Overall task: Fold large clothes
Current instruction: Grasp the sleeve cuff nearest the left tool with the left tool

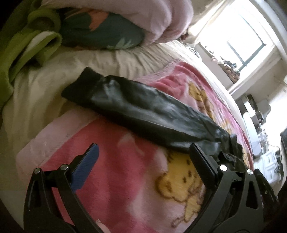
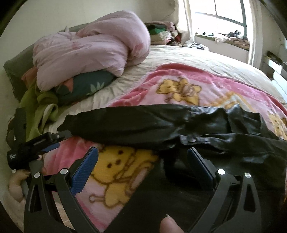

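Note:
A black leather jacket lies on a pink cartoon blanket on the bed. Its sleeve (image 1: 143, 111) stretches out to the left, cuff toward the cream sheet; the sleeve (image 2: 129, 125) and the body (image 2: 233, 143) show in the right wrist view. My left gripper (image 1: 143, 152) is open and empty, hovering over the blanket just short of the sleeve; it also shows at the left in the right wrist view (image 2: 46, 143). My right gripper (image 2: 143, 154) is open and empty above the jacket's lower edge and the blanket.
The pink blanket (image 2: 179, 86) covers a cream sheet (image 2: 206, 57). A rolled pink duvet (image 2: 93, 48), a dark floral pillow (image 2: 84, 86) and green fabric (image 1: 26, 50) are piled at the bed's head. A window (image 2: 224, 16) and a cluttered sill are beyond.

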`<state>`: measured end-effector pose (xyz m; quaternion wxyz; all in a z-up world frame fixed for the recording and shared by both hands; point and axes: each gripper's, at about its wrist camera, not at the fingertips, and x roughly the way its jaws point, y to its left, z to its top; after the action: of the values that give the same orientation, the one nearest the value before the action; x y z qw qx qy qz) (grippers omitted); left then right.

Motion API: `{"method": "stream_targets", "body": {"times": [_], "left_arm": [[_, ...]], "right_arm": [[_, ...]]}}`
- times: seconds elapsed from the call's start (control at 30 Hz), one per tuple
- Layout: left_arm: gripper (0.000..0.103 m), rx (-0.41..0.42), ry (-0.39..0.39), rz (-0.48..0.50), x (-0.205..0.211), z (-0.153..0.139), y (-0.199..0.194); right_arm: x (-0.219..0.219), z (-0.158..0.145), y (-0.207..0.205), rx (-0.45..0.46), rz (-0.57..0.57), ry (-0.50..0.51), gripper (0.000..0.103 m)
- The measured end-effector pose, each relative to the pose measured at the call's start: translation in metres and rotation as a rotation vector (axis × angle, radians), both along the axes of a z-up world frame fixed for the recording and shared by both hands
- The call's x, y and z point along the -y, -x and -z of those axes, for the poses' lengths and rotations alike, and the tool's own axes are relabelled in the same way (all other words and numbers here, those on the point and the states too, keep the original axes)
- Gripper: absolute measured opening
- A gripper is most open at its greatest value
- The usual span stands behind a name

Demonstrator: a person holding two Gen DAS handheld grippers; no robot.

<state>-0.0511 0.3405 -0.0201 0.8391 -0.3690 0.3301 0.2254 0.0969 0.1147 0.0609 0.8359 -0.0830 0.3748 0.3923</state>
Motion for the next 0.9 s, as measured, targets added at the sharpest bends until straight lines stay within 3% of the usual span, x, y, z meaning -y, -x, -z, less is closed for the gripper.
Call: {"method": "stream_targets", "body": {"times": [0.47,0.6,0.87,0.9], "left_arm": [[0.094,-0.011,0.087,-0.122,-0.042,0.034,0.017],[0.094,0.020,0.109,-0.149,-0.052,0.039,0.014],[0.094,0.017,0.072,-0.204,-0.077,0.037,-0.010],[0.089,0.026,0.070,-0.203,-0.080,0.037,-0.012]], "right_arm": [[-0.051,0.023,0.020,-0.043,-0.102,0.036,0.098],[-0.049,0.030,0.023,-0.057,-0.105,0.037,0.098],[-0.017,0.040,0.018,-0.074,-0.012,0.042,0.098],[-0.014,0.041,0.017,-0.078,-0.004,0.042,0.098]]}}
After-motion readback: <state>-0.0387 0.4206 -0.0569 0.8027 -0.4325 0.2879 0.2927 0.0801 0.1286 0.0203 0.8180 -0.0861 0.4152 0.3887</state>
